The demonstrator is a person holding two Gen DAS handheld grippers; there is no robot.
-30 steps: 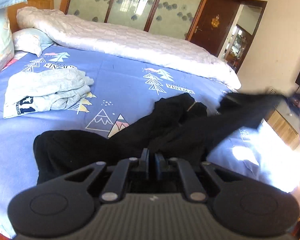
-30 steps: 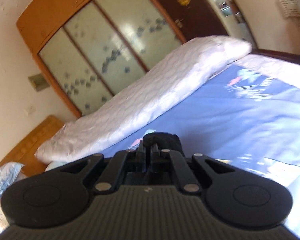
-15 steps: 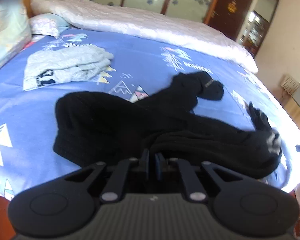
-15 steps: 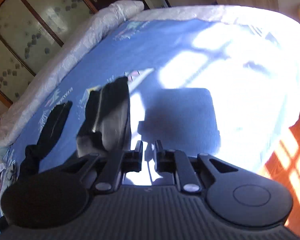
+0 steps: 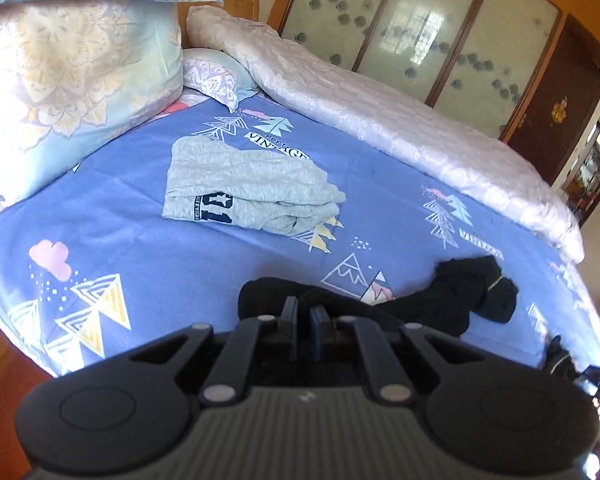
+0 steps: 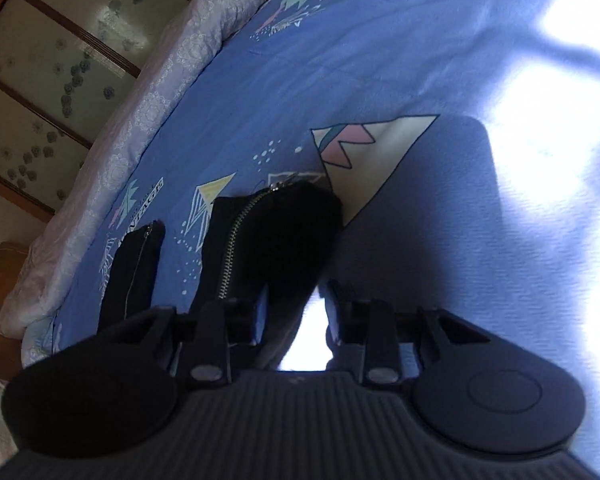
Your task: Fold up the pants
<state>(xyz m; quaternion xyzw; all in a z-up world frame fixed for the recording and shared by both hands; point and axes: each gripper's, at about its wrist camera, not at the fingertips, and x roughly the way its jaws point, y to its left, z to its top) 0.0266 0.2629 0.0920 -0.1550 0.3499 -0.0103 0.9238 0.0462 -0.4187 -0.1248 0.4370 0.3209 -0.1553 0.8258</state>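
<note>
black pants (image 5: 452, 304) lie rumpled across the near edge of a bed, on a blue sheet (image 5: 148, 248) printed with mountains and trees; we see them from both tongs. in our left view the cloth runs from just under the left tongs (image 5: 303, 322) out to the right, where one leg end bunches into a dark lump. the left tongs are nearly closed, only a thin slit between the two fingers, and black fabric sits right at their tips, so we appear to have the pants pinched there. in our right view two leg ends point away from us, each with a silver zipper (image 6: 236, 236) along its side; the nearer, wider leg (image 6: 276, 240) reaches down into the gap of the right tongs (image 6: 294, 314). those tongs stand apart, fingers well spread, gripping nothing firmly that we can see, with bright sunlit sheet showing between them. farther up the bed, well apart from the pants, lies a folded grey garment (image 5: 248, 192) with dark lettering. beyond it sit patterned pillows (image 5: 72, 72) on the left, a rolled pale quilt (image 5: 400, 128) along the far side, and a wardrobe with frosted floral panels (image 5: 420, 32).
</note>
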